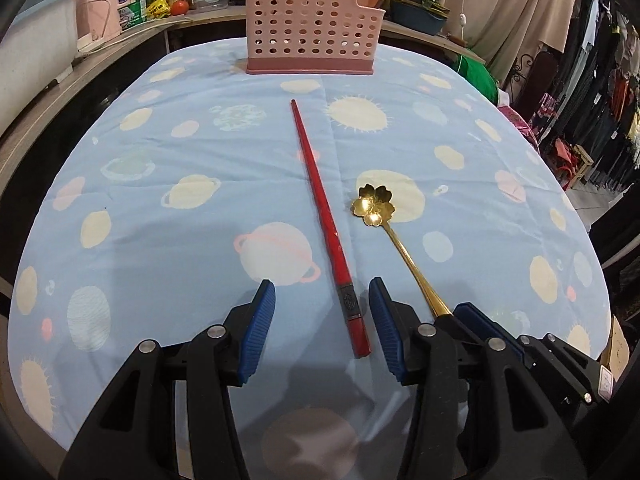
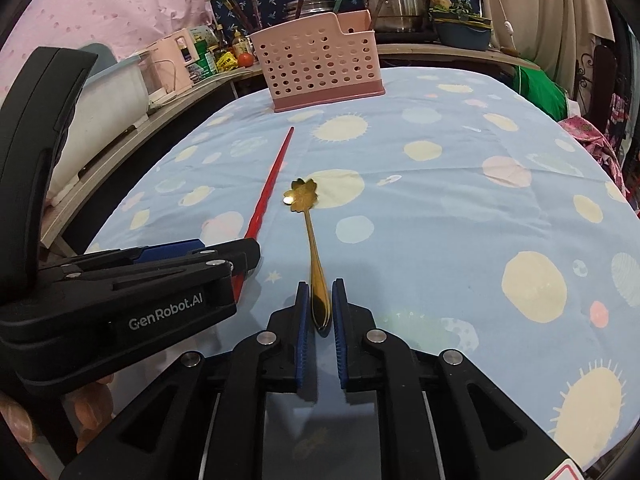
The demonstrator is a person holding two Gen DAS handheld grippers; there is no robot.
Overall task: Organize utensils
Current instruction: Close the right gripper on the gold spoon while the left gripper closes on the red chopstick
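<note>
Grippers [image 1: 322, 292] astride chopstick [image 1: 320, 208]; other [image 2: 320, 292] astride spoon [image 2: 310, 236]

In the left wrist view a perforated utensil holder [image 1: 310, 20] stands at the top centre, at the far edge of the tablecloth [image 1: 160, 208]. Below it a chopstick [image 1: 324, 216] runs down the middle of the frame, its lower end between the left gripper [image 1: 322, 304] fingers. The spoon [image 1: 394, 240] lies just right of the chopstick, handle slanting to the lower right.
</note>
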